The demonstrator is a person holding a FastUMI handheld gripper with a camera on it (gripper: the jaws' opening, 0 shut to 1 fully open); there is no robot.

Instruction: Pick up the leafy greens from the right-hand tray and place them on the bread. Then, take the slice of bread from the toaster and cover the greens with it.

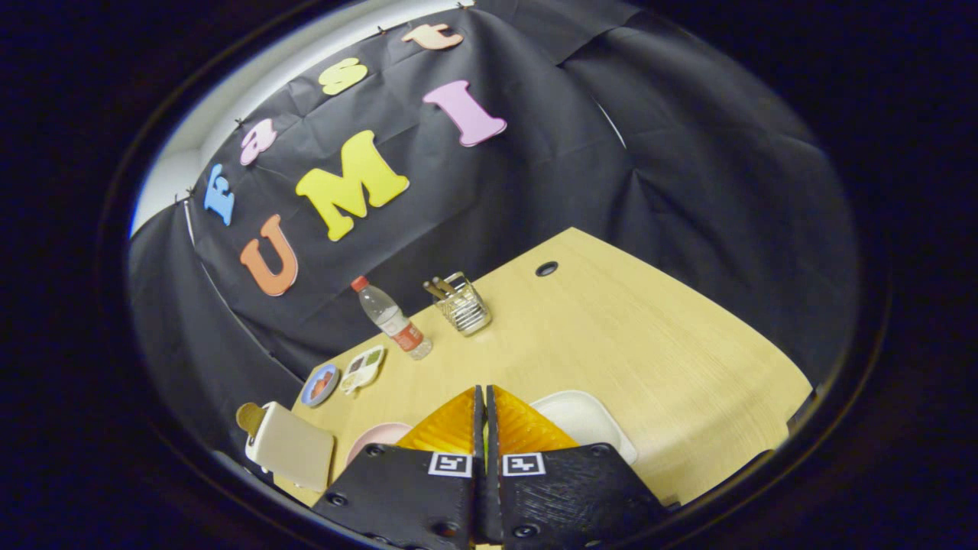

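My gripper (pixel 484 428) hangs high above the wooden table (pixel 626 336), tilted, with its fingers pressed together. A thin green sliver, the leafy greens (pixel 484 457), shows in the seam between them. Just beyond the right finger lies the white tray (pixel 588 420); its visible part is bare. Left of the fingers a pink plate (pixel 376 437) peeks out, with the bread on it hidden behind the left finger. Further left stands the cream toaster (pixel 294 452), a brown slice of bread (pixel 250 418) sticking out of its top.
A water bottle (pixel 391 317) and a wire-mesh holder (pixel 463 305) stand at the back of the table by the booth wall. A small blue dish (pixel 319 384) and a white compartment plate (pixel 363 369) lie behind the toaster. A cable hole (pixel 546 268) is in the far tabletop.
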